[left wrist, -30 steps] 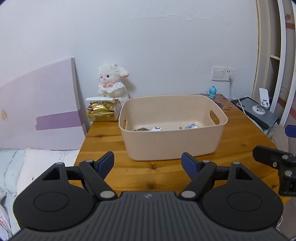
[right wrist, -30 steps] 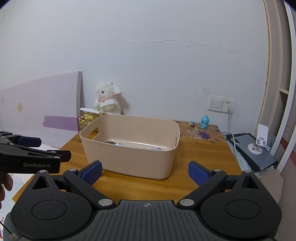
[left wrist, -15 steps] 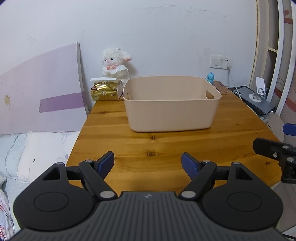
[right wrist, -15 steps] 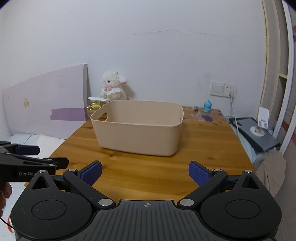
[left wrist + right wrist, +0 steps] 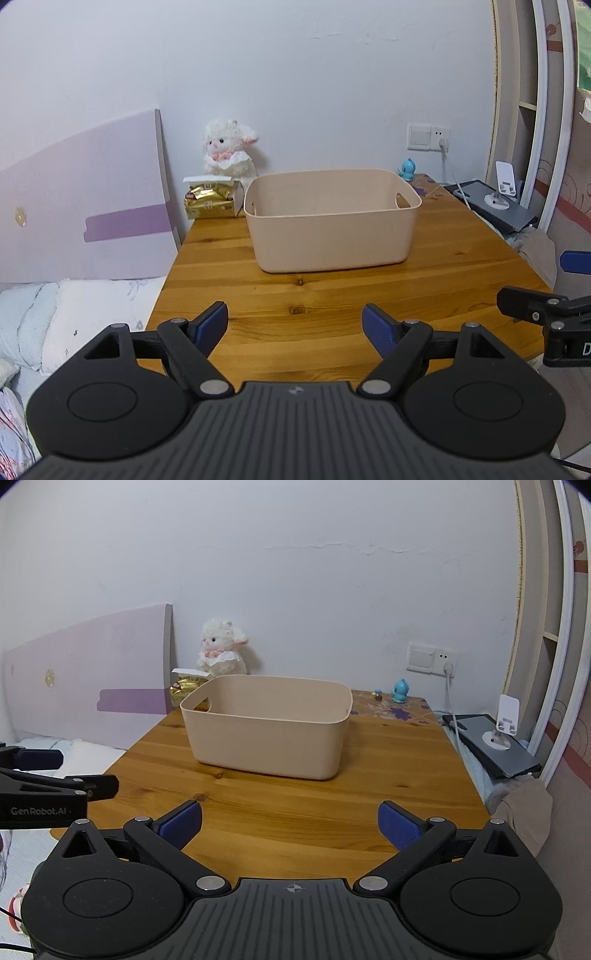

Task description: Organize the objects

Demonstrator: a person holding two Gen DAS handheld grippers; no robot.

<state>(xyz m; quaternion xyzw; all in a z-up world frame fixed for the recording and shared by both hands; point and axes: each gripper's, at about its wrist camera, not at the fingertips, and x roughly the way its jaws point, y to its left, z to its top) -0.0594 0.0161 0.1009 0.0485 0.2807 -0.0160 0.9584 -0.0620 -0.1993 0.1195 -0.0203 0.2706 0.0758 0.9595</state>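
Both grippers have pulled back from the beige bin (image 5: 332, 218) over the last second; its contents are now below the rim, out of sight. Left gripper (image 5: 294, 325) and right gripper (image 5: 290, 823): jaws apart, empty. Bin sits mid wooden table (image 5: 332, 295), nothing loose nearby. Looks like wrap-up
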